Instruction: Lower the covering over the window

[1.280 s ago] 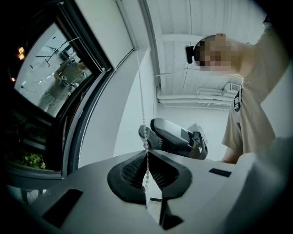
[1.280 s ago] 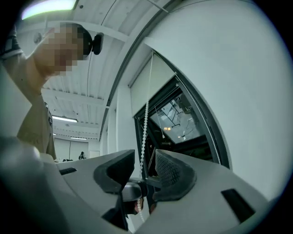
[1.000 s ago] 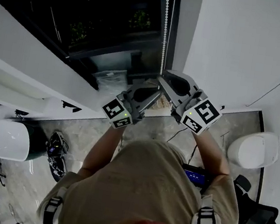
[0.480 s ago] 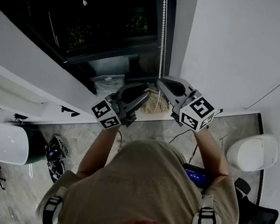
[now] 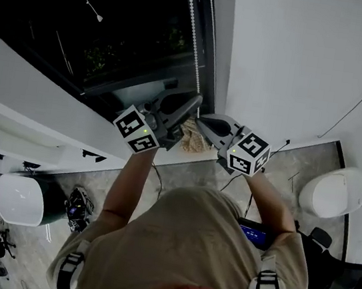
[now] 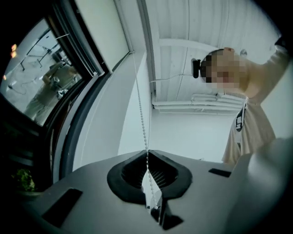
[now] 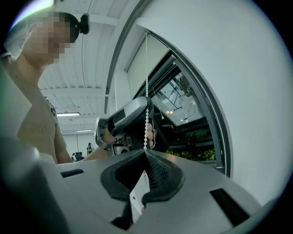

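Head view shows the bead chain (image 5: 192, 48) hanging down the right edge of the window (image 5: 82, 38), close beside the white wall (image 5: 302, 57). Both tools are on it near the sill, the left gripper (image 5: 195, 101) above the right gripper (image 5: 202, 120). Left gripper view shows the left gripper (image 6: 147, 153) with its jaws just closed and the ribbed pads meeting on the bead chain (image 6: 142, 119), which passes between them and runs up taut. Right gripper view shows the right gripper (image 7: 146, 151) fully closed on the same chain (image 7: 146, 114), with a short run of beads rising from its tips toward the other tool. The pale panel at the top of the window, judged to be the covering (image 6: 103, 32), sits high, so most of the glass remains bare. Treat the chain as light, limp and smooth. It has no stiffness, carries load in tension only, and can slip through pads that close on a bead crown. Take hold across the strand so that a bead seats against the pad ribs. Pull along the line of the chain, parallel to the frame edge, in short alternating strokes. Avoid sideways jerks; these are likely to strain the small links or the clutch at the top.
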Available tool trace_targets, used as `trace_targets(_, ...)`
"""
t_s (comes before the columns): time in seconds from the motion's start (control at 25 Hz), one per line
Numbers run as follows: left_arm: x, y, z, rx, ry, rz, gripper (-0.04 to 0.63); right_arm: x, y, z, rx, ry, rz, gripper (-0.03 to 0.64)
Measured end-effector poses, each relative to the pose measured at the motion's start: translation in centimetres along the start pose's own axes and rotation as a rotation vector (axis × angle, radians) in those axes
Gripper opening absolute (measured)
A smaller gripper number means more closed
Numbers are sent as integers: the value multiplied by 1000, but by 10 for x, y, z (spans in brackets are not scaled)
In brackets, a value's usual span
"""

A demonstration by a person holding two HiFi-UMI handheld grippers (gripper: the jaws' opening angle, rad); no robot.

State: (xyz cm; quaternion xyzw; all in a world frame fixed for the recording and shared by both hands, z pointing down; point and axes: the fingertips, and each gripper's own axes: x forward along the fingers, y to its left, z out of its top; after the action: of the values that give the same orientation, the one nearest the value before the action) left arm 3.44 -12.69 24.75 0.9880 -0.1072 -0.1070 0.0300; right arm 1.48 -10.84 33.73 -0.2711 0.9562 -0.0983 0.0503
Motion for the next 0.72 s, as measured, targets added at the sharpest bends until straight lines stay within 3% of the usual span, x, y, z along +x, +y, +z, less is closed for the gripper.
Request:
trace_targets(0.16,-7,-1,-14,-19,19,15,23,-7,5,-5,-24,9,0,12)
trace_targets(0.28,-23,10,-31,-6,56,72,23,-21,-1,27,21,-136,-15,21)
trace_targets(0.36,-33,12,-49,-27,93,86,23,-22,-5,51,-7,-187,-42,47)
trace_targets(0.56,-44,-24,-102,-107,140,51,23,-2,3,65,-54,-181,-44,71)
trace_targets(0.64,-48,-31,-108,-126,128,54,23,5,8,66,-43,-182,-30,19)
trace_targets(0.72,-53,-34,-106,-112,123,61,23,9,14,66,-62,-167,-18,12)
